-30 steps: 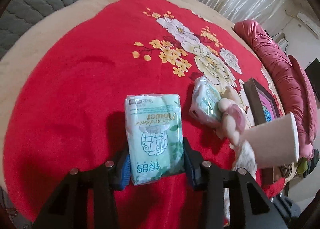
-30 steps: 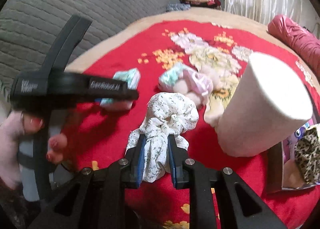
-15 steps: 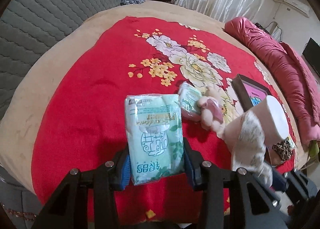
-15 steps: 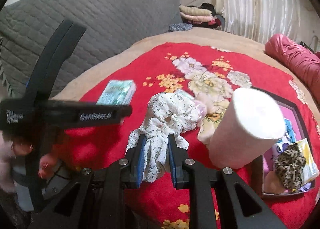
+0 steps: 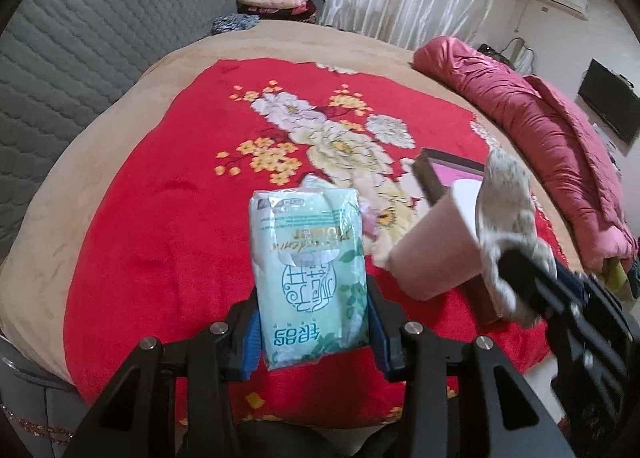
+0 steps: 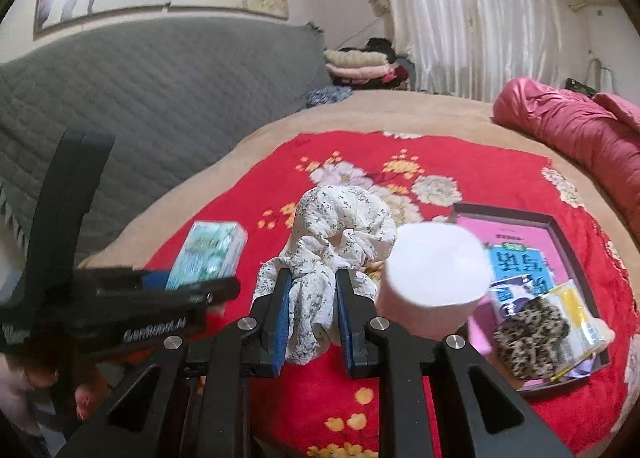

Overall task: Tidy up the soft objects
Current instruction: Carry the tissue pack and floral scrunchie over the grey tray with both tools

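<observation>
Soft loads both: left gripper point(image 5: 314, 332) clenched on tissue pack point(image 5: 310, 278), right gripper point(image 6: 312, 318) on floral scrunchie point(image 6: 340, 234). Carry level toward tray point(image 6: 560, 226) near blanket's right edge; clear toilet roll point(image 6: 436, 278).

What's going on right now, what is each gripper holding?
Left gripper shut on tissue pack. Right gripper shut on floral scrunchie. Paper roll stands before the box.

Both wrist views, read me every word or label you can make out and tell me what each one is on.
"GenRobot.AI": side of the left tool.
Green tissue pack: teal Chinese characters and gold script lettering, upside down; I can't read them reliably.
Blue packet in the tray: large Chinese characters, too blurred.
Nothing else is legible.
</observation>
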Motion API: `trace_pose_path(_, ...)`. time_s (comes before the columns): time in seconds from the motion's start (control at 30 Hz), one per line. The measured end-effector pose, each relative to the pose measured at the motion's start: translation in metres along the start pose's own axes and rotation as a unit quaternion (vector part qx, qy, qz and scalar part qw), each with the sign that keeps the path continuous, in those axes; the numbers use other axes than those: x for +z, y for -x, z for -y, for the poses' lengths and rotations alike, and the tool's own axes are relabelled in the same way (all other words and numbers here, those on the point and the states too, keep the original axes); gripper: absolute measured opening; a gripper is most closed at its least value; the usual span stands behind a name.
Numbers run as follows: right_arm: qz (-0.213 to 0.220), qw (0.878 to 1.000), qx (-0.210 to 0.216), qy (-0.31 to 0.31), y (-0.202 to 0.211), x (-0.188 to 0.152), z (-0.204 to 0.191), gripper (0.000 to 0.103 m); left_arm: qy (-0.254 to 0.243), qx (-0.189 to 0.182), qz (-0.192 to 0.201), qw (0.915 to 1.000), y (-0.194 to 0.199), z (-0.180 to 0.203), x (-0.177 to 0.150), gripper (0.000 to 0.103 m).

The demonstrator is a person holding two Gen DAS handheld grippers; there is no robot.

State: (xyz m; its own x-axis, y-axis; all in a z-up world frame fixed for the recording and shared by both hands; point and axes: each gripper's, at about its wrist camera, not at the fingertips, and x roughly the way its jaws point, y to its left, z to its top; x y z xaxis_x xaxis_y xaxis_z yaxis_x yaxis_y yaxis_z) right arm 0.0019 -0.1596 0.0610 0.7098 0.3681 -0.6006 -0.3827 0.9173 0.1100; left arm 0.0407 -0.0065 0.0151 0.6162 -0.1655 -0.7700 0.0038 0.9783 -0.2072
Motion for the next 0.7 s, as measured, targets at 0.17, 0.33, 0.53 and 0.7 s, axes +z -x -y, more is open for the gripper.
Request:
trace_pose_path(0.17, 0.023, 0.999, -0.017, -0.024, 0.017, 0.010, 0.020, 0.021, -0.015, -0.018, 0.010, 0.9997, 0.007, 0.023, 0.006, 0.044)
trace_pose_path(0.33, 0.035, 0.997, -0.027, -0.056, 0.026, 0.017, 0.042, 0.021, -0.036, -0.036, 0.020, 0.9985, 0.012, 0.051, 0.016, 0.044)
trace_pose_path(0.53, 0.044, 0.995, -0.038, -0.081, 0.030, 0.019, 0.062, 0.021, -0.063, -0.048, 0.027, 0.9965, 0.011, 0.085, 0.029, 0.044)
trace_pose_path(0.7, 0.052, 0.993, -0.055, -0.092, 0.033, 0.019, 0.078, 0.021, -0.089, -0.046, 0.023, 0.9947, 0.008, 0.110, 0.031, 0.044)
